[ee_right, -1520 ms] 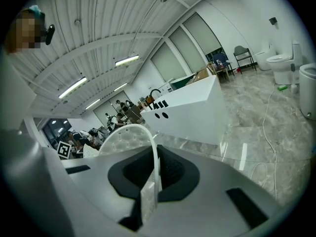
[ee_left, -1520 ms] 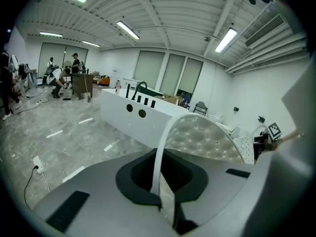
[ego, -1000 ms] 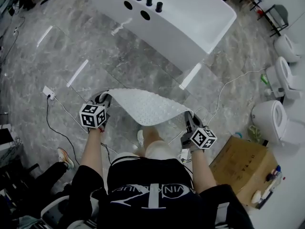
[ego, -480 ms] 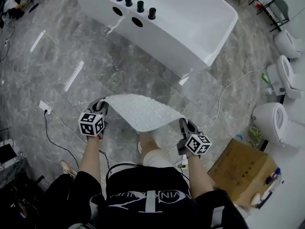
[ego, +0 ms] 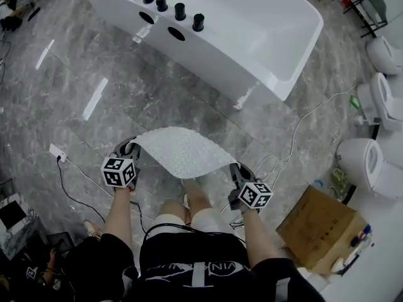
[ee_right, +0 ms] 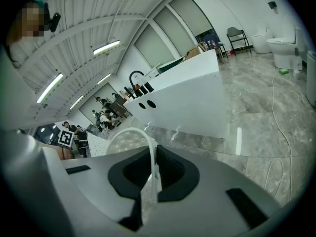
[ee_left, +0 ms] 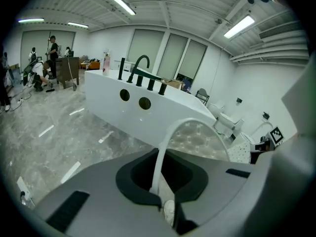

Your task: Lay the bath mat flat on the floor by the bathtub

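Note:
A white dotted bath mat [ego: 181, 151] hangs stretched between my two grippers above the grey marble floor, short of the white bathtub [ego: 252, 30]. My left gripper [ego: 130, 148] is shut on the mat's left corner, and the mat's edge [ee_left: 163, 157] runs up between its jaws. My right gripper [ego: 237, 170] is shut on the right corner, with the mat's edge [ee_right: 148, 142] arching out of its jaws. The bathtub [ee_left: 148, 113] stands ahead in the left gripper view, and the bathtub [ee_right: 187, 102] also shows in the right gripper view.
Black faucet knobs [ego: 162, 4] line the tub's near rim. White cables [ego: 296, 128] trail over the floor at right, and a power strip [ego: 56, 152] lies at left. Toilets [ego: 368, 162] and a cardboard box [ego: 318, 222] stand at right. My legs are below the mat.
Both grippers have carried the mat forward toward the tub and lower. The tub now sits nearer in the head view.

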Demonstrator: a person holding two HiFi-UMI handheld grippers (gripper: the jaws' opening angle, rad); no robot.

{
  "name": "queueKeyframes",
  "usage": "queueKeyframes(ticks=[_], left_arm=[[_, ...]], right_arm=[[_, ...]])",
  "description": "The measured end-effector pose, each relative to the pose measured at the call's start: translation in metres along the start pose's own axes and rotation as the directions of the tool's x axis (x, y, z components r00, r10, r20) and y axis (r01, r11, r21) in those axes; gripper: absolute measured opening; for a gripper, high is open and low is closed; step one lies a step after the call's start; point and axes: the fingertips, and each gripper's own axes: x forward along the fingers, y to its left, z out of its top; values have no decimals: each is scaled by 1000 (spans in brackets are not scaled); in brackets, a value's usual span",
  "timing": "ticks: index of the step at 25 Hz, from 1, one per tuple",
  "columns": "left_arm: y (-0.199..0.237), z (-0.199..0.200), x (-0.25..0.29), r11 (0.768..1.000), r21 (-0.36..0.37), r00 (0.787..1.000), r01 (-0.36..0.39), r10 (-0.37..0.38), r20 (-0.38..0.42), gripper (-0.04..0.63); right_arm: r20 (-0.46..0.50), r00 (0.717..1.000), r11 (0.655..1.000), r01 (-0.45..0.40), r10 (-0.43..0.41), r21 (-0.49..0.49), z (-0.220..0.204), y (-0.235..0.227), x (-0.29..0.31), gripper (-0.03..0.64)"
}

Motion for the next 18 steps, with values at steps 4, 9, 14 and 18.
queueKeyframes(ticks=[4, 9, 14, 18], left_arm=[[23, 2, 18, 999, -29, 1000, -14, 14, -4, 20], [50, -1, 39, 999, -28, 1000, -17, 16, -18, 20], [76, -15, 55, 1000, -28, 999, -4, 3, -51, 20], [101, -36, 66, 999, -37, 995, 3, -7, -103, 20]], right_arm=[[-32, 999, 1000, 1, -1, 1, -2, -6, 22, 29], [-65, 998, 1000, 2, -1, 6, -17, -13, 46, 29], [-83, 997, 1000, 11, -9, 16, -38, -13, 71, 29], [-76, 997, 998, 27, -23, 51, -57, -15, 88, 29]])
